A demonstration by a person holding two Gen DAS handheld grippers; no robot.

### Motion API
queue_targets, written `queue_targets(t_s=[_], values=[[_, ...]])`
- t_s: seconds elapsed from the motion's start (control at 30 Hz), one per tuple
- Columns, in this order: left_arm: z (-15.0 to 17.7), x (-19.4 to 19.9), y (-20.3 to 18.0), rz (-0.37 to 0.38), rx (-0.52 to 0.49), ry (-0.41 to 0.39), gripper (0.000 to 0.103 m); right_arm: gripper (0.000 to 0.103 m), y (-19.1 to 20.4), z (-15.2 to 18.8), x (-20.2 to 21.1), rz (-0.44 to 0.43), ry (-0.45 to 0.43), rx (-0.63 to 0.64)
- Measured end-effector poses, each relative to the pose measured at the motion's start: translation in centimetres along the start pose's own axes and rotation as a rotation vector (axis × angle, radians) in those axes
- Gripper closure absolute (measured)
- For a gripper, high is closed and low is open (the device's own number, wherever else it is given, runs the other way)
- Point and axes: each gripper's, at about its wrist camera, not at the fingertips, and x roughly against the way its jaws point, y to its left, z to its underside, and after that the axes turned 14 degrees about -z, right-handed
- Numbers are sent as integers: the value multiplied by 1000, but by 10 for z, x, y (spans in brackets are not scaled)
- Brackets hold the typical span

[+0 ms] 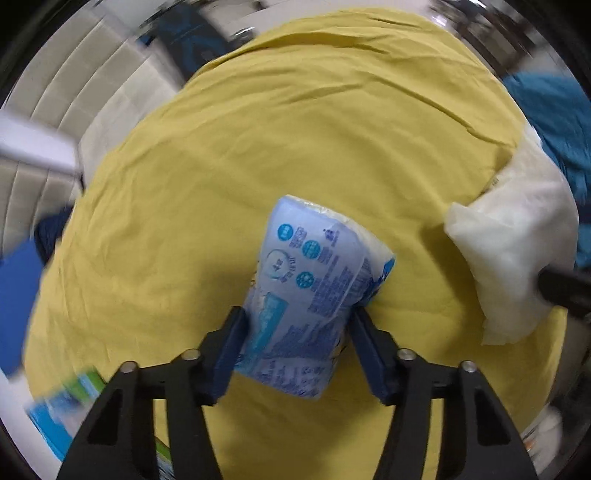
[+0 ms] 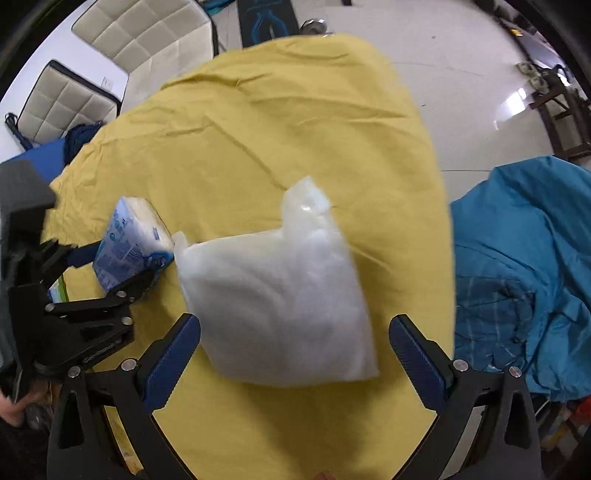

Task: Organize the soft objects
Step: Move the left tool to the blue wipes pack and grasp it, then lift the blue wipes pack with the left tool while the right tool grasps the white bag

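A blue-and-white tissue pack (image 1: 314, 291) sits between the fingers of my left gripper (image 1: 297, 317), which is shut on it over the yellow cloth (image 1: 258, 147). The pack also shows in the right wrist view (image 2: 131, 242), with the left gripper (image 2: 118, 266) around it. A white bag of soft filling (image 2: 280, 299) lies on the yellow cloth (image 2: 277, 129). My right gripper (image 2: 293, 332) is open, its fingers wide on either side of the bag's near end, not touching it. The bag shows at the right in the left wrist view (image 1: 517, 251).
A teal blanket (image 2: 524, 258) is heaped to the right of the table. Beige padded chairs (image 2: 144, 33) stand at the far left. Another blue and green pack (image 1: 62, 406) lies at the near left edge. Shiny floor (image 2: 461, 74) lies beyond the table.
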Motion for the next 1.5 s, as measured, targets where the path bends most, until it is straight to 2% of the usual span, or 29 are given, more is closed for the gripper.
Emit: queue_targets(t_s=[0.07,0.13,0.27,0.4,0.5,0.57,0.67,0.83,0.93,1.0,1.07,1.2,1.37,1.5], values=[[9,-2,8,17,82,37,54,0,2,-1,-11,5,22,11],[22,-6,21,73,201,105,55,0,5,-3,-19,3,34,17],[55,-11,39,176,390,177,55,0,4,-8,-28,-15,53,-22],[82,-18,43,236,486,218,55,0,16,-6,-40,36,72,13],[90,-24,37,217,475,215,50,4,21,-6,-49,60,78,9],[90,-28,32,199,459,206,50,12,25,-2,-51,52,76,1],[94,-26,26,184,457,182,55,19,31,10,-50,36,100,10],[121,-14,8,174,442,152,61,28,38,44,-46,14,112,25],[142,-8,3,186,445,153,61,28,36,52,-47,6,70,4],[158,-8,-1,200,453,159,61,28,28,52,-46,-16,3,-28],[167,-8,-4,191,465,151,61,22,26,44,-45,-21,-50,-49],[174,-13,-2,202,499,150,60,21,28,29,-54,-10,-43,-61],[165,-21,6,182,503,140,60,21,32,17,-77,39,-15,-60],[152,-22,4,179,507,139,62,32,34,9,-83,45,-9,-59]])
